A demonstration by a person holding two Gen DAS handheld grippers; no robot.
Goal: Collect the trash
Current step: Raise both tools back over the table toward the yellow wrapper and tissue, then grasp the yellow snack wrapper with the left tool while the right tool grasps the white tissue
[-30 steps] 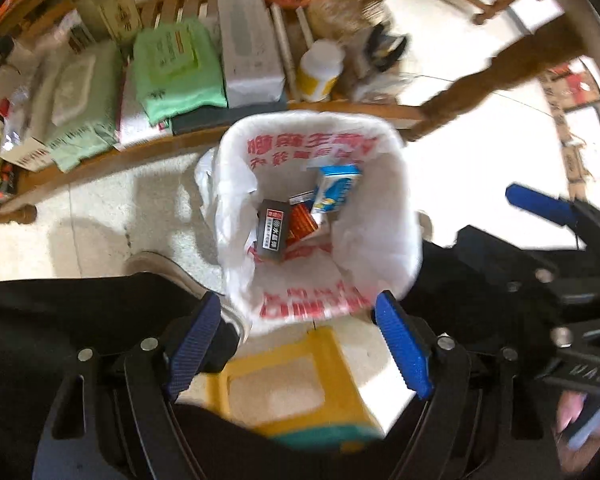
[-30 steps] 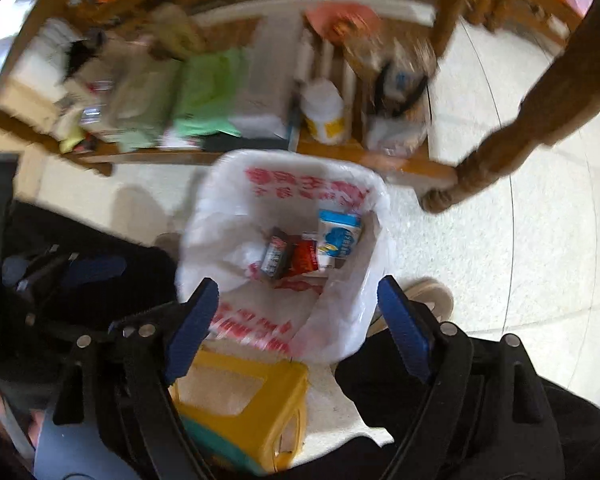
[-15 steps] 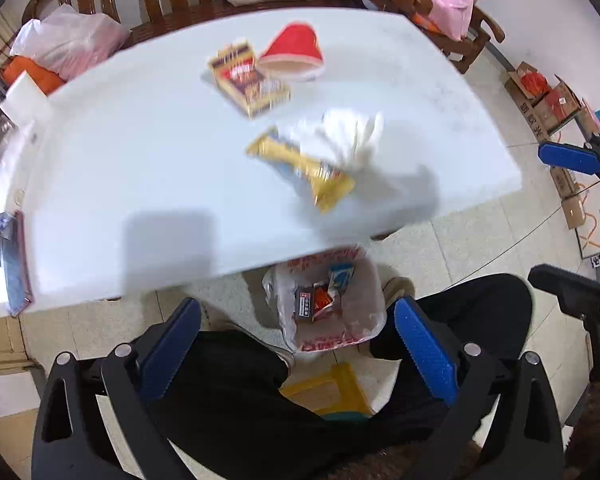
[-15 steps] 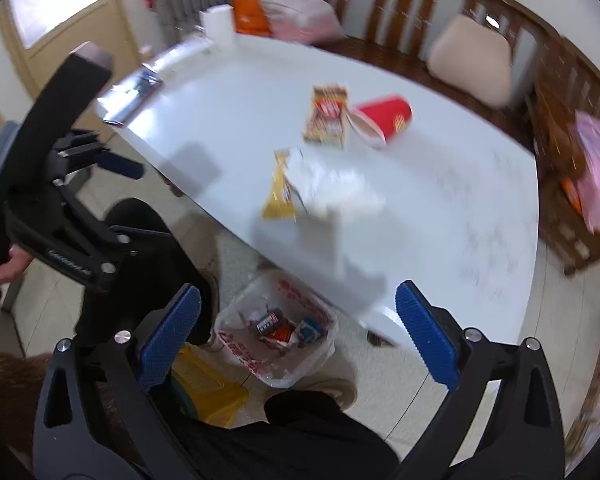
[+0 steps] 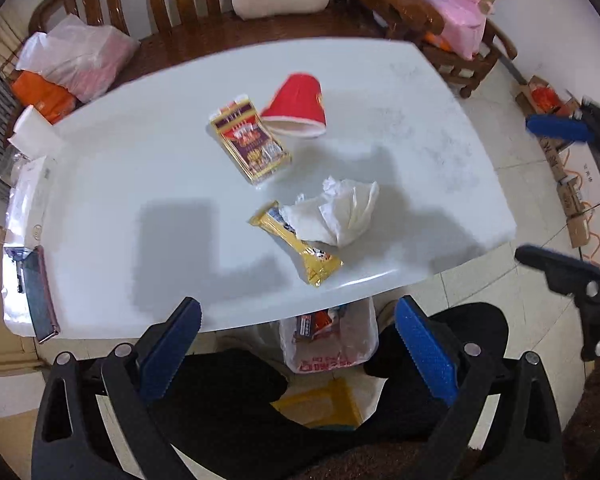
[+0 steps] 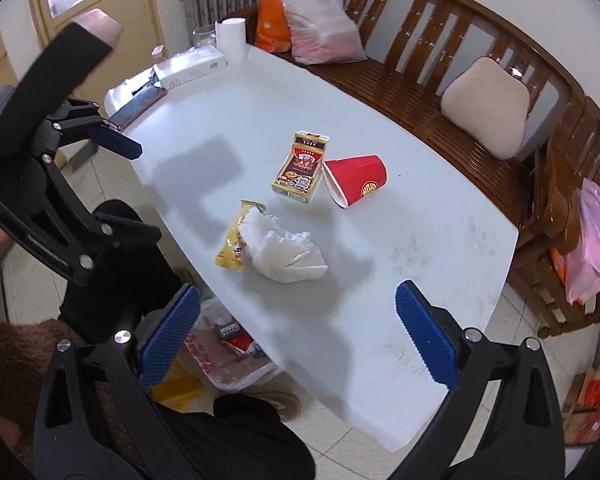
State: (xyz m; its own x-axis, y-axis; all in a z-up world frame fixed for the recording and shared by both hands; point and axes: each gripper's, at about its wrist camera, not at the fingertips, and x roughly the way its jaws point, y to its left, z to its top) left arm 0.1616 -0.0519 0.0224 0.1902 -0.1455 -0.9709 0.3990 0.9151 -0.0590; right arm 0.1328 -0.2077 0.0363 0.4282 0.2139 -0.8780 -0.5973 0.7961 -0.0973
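On the white table [image 5: 140,184] lie a tipped red paper cup [image 5: 298,106], a red-and-gold box [image 5: 250,142], a yellow snack wrapper [image 5: 304,252] and a crumpled white tissue [image 5: 340,212]. The same things show in the right wrist view: cup [image 6: 356,184], box [image 6: 300,168], wrapper [image 6: 232,248], tissue [image 6: 284,252]. A lined trash bin [image 5: 328,340] with trash in it stands on the floor under the table's near edge, also seen from the right [image 6: 228,352]. My left gripper [image 5: 298,348] and right gripper [image 6: 296,336] are both open and empty, held above the table's near edge.
A wooden bench [image 6: 440,92] with a beige cushion [image 6: 486,108] and plastic bags [image 6: 320,20] runs behind the table. A phone [image 5: 38,292] and white packets [image 5: 28,188] lie at the table's left end. A yellow stool [image 5: 320,404] stands by my legs.
Both grippers have risen from over the trash bin on the floor to above the table's edge. Both stayed open and empty. The table's trash has come into view.
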